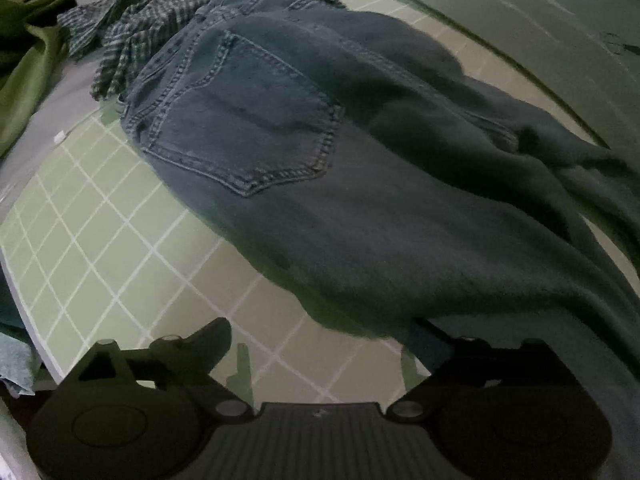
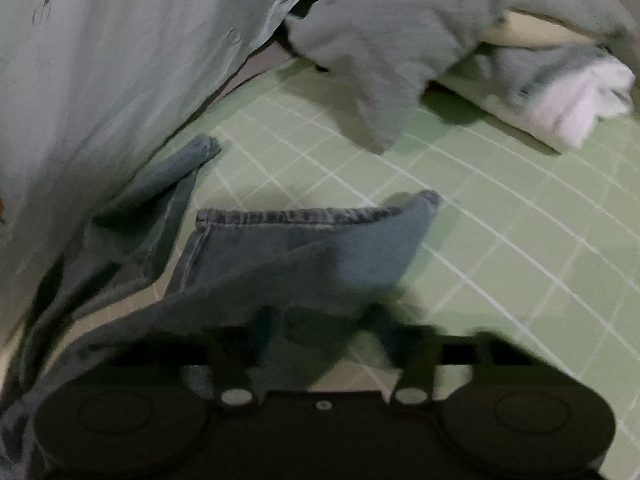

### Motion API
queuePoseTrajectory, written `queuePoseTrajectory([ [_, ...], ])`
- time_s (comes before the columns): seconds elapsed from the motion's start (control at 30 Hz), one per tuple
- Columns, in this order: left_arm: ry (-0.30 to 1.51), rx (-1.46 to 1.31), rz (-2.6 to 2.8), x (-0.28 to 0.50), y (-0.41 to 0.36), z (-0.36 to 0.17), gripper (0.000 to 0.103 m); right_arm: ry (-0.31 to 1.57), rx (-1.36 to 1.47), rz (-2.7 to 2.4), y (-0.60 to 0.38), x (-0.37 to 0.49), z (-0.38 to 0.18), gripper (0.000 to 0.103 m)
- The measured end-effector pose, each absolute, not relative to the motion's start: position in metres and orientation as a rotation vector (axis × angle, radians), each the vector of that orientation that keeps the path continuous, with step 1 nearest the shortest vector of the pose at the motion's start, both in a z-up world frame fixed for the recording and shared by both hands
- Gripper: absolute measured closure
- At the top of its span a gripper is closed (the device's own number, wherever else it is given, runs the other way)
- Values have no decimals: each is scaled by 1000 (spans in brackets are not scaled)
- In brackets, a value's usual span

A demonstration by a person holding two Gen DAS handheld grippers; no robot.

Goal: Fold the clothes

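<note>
Blue jeans (image 1: 320, 152) lie back pocket up on the green grid mat (image 1: 100, 240) in the left wrist view, waist at the far left, legs running off to the right. My left gripper (image 1: 320, 336) is open, its fingers spread wide at the near edge of the seat, holding nothing. In the right wrist view a jeans leg with its hem (image 2: 292, 216) drapes over my right gripper (image 2: 324, 320). The denim hides the fingertips. The other leg end (image 2: 180, 168) lies to the left.
A checked shirt (image 1: 140, 28) is bunched beyond the waistband, with green cloth (image 1: 28, 64) at far left. In the right wrist view a pale green shirt (image 2: 100, 80), a grey garment (image 2: 380, 40) and a white cloth (image 2: 580, 96) lie around the mat (image 2: 500, 220).
</note>
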State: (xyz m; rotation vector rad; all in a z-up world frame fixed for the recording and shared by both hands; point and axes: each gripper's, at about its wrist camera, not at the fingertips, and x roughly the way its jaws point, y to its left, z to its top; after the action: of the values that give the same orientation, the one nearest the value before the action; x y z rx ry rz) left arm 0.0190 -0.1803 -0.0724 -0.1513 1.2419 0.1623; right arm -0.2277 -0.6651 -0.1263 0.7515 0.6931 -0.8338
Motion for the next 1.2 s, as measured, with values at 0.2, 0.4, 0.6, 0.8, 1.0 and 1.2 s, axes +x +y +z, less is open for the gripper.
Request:
queuePoseTrajectory([
  [0.2, 1287, -131, 168, 53, -181, -88, 6, 637, 669, -859, -678, -202, -95, 98],
  [0.4, 1307, -71, 143, 74, -191, -96, 0, 552, 502, -734, -661, -126, -51, 99],
  [0.6, 1326, -125, 140, 78, -187, -100, 0, 719, 416, -500, -611, -35, -93, 97],
  [0.8, 1303, -112, 133, 73, -189, -101, 0, 817, 435, -388, -592, -41, -116, 70],
  [1.0, 1277, -120, 147, 68, -192, -101, 0, 609, 551, -525, -634, -104, -79, 52],
  [1.2, 1296, -134, 162, 68, -193, -102, 0, 687, 708, -630, -677, -118, -120, 51],
])
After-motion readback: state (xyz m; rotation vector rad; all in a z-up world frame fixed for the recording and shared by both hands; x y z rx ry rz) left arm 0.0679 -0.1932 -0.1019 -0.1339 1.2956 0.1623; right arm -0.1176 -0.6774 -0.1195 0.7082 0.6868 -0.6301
